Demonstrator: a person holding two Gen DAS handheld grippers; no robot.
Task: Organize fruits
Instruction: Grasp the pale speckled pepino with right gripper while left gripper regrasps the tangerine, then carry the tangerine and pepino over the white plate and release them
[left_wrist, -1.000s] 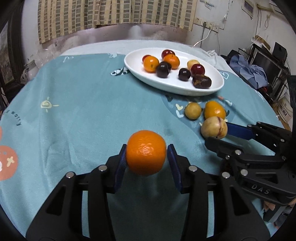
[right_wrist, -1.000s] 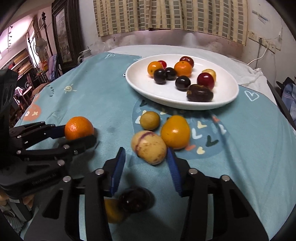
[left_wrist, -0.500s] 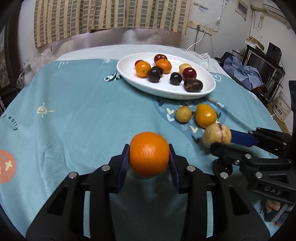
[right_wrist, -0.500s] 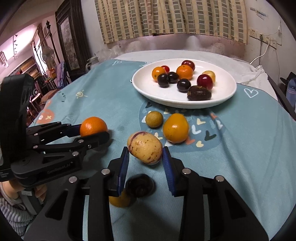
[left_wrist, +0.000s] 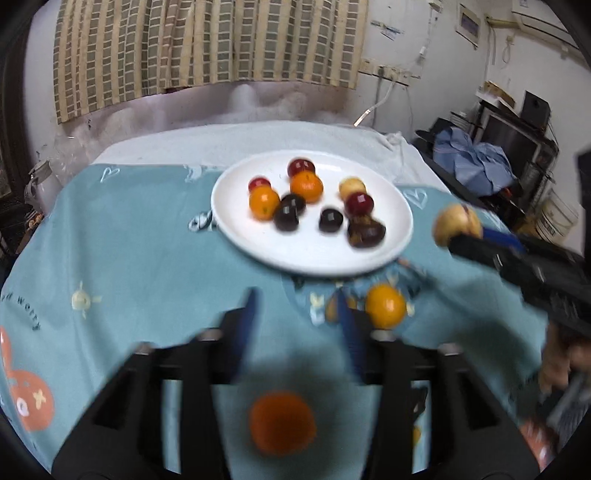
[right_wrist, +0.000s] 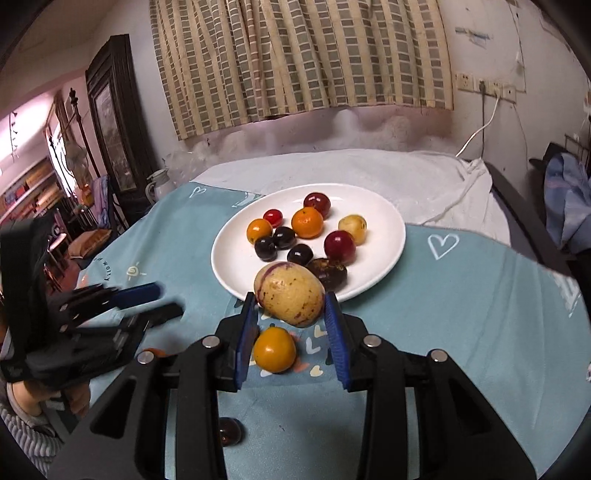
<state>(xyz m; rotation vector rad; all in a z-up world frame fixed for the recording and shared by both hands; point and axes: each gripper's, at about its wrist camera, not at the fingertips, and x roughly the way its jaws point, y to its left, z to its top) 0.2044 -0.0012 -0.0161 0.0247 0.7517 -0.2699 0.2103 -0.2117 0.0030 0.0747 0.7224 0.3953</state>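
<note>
The pale speckled fruit (right_wrist: 290, 295) sits clamped between the blue pads of the right tongs (right_wrist: 290, 301), jaws drawn in close on its sides. It hangs over the white plate (right_wrist: 236, 266) at the plate's 6 o'clock rim, above the tablecloth (right_wrist: 461, 314).

To set it down well, I would carry it on toward 12 o'clock until it clears the rim. Then aim for the bare patch at 8 o'clock on the plate, since the dark wrinkled fruit (right_wrist: 328, 277) crowds 5 o'clock. Lower it until it nearly rests before easing the pads apart. It is egg-shaped and likely to roll, so a drop from height could send it off the shallow rim or knock the small round fruits already there.

The left tongs (left_wrist: 295, 299) are opening and have nothing between their pads. The orange (left_wrist: 282, 424) shows as a blur at 6 o'clock beneath them, in their shadow. Whether it rests on the cloth I cannot tell. It probably needs fetching again.

A small yellow-orange fruit (right_wrist: 275, 349) lies on the cloth just at 6 o'clock of the speckled one. A dark round fruit (right_wrist: 229, 432) lies nearer the person.
</note>
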